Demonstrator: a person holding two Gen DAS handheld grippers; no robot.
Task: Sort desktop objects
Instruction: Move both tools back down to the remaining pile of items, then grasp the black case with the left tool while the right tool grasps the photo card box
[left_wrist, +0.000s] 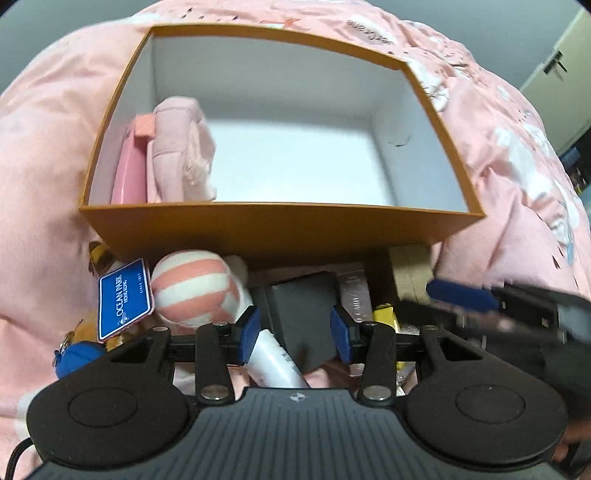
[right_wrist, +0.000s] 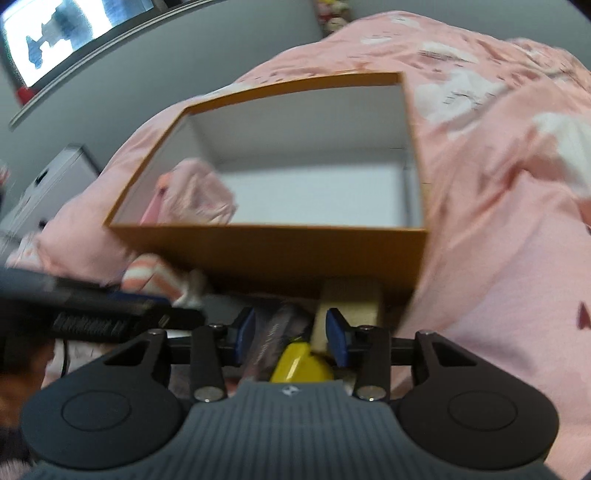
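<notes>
An orange cardboard box (left_wrist: 280, 229) with a white inside sits on a pink quilt; it also shows in the right wrist view (right_wrist: 280, 251). In its left part lie a pink cloth (left_wrist: 181, 147) and a pink flat case (left_wrist: 129, 173). In front of the box lies a pile: a pink-and-white striped plush (left_wrist: 192, 288), a dark grey box (left_wrist: 303, 306), a white tube (left_wrist: 273, 362), a yellow object (right_wrist: 299, 362) and a beige box (right_wrist: 351, 302). My left gripper (left_wrist: 295, 332) is open above the grey box and tube. My right gripper (right_wrist: 291, 332) is open above the yellow object.
A blue Ocean Park tag (left_wrist: 123, 299) and a blue-and-brown plush (left_wrist: 79, 354) lie left of the pile. The pink quilt (left_wrist: 517, 177) rises on all sides. A white cabinet (right_wrist: 48, 181) and a grey wall stand at the left in the right wrist view.
</notes>
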